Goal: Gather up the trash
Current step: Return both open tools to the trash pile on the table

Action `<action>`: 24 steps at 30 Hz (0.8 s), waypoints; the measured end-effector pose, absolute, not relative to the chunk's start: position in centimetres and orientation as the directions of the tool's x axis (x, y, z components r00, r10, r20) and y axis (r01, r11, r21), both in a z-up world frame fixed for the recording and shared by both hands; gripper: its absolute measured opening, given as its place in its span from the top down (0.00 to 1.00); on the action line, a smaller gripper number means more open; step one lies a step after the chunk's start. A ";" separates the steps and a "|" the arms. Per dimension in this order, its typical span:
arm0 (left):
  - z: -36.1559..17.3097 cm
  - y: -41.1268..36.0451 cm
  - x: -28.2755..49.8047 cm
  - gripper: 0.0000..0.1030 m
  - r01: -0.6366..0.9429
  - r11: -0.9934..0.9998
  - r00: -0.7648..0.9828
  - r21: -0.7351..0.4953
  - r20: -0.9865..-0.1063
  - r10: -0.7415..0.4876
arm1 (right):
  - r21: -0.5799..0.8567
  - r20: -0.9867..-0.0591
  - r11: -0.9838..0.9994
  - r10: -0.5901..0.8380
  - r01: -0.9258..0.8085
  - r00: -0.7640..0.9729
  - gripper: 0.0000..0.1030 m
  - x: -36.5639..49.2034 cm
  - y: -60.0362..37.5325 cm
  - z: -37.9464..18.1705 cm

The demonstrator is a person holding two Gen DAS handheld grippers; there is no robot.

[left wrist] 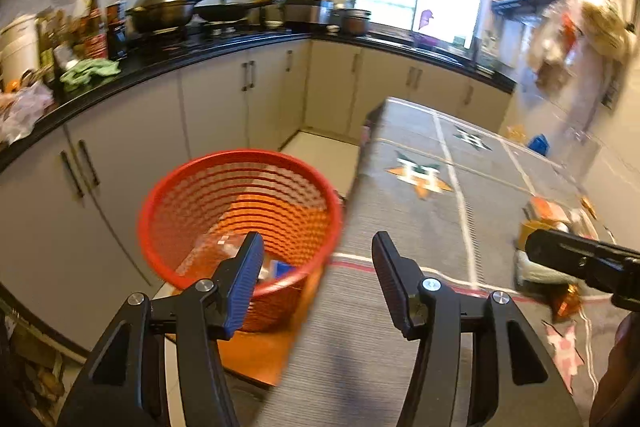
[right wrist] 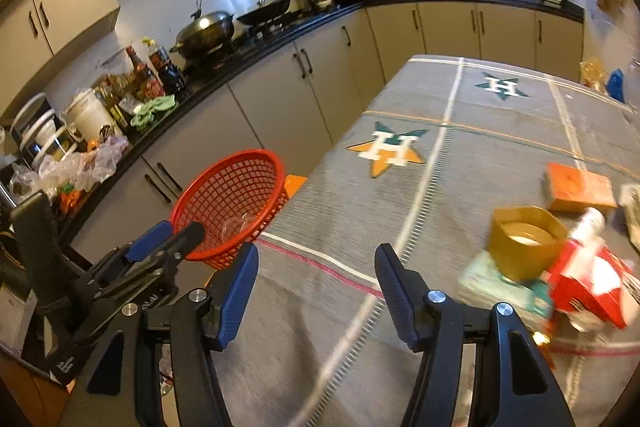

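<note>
A red mesh basket [left wrist: 240, 223] [right wrist: 232, 203] stands on an orange stool [left wrist: 260, 351] against the table's left edge. A clear plastic piece [left wrist: 220, 247] and something blue [left wrist: 282, 269] lie inside it. My left gripper [left wrist: 316, 259] [right wrist: 168, 237] is open and empty, over the table edge beside the basket. My right gripper [right wrist: 316, 267] is open and empty above the grey cloth. To its right lies a trash heap: a gold box [right wrist: 524, 243], a red and white carton [right wrist: 588, 283], a green and white packet [right wrist: 500, 287] and an orange box [right wrist: 580, 187].
The table [right wrist: 400, 219] wears a grey cloth with star logos. A black counter [left wrist: 168, 63] with bottles, woks and pots runs along the left and back above pale cabinets [left wrist: 216, 115]. More scraps [left wrist: 564, 347] lie near the table's right front.
</note>
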State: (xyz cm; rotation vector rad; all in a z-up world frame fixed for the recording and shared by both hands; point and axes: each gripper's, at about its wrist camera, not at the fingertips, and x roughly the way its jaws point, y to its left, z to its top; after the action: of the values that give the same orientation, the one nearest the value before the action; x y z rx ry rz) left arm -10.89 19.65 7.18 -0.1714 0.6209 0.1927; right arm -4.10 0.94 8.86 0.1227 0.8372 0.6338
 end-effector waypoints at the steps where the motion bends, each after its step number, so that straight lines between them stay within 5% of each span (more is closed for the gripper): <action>1: 7.2 18.8 -10.8 0.46 -0.212 0.972 0.797 -0.097 -0.593 0.115 | 0.350 -0.646 0.810 0.573 -0.471 0.505 0.37 -4.6 -0.1 8.9; 24: 5.2 4.2 -9.9 0.46 0.098 0.995 0.751 -0.015 -0.655 -0.084 | 0.747 -0.523 0.661 0.654 -0.076 0.547 0.45 -4.5 -22.9 4.2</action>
State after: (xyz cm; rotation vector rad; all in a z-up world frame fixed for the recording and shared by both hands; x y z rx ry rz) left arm -9.91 4.21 5.20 0.0211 0.7142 -0.0992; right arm -4.53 -22.89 4.23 0.7372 0.8958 0.4817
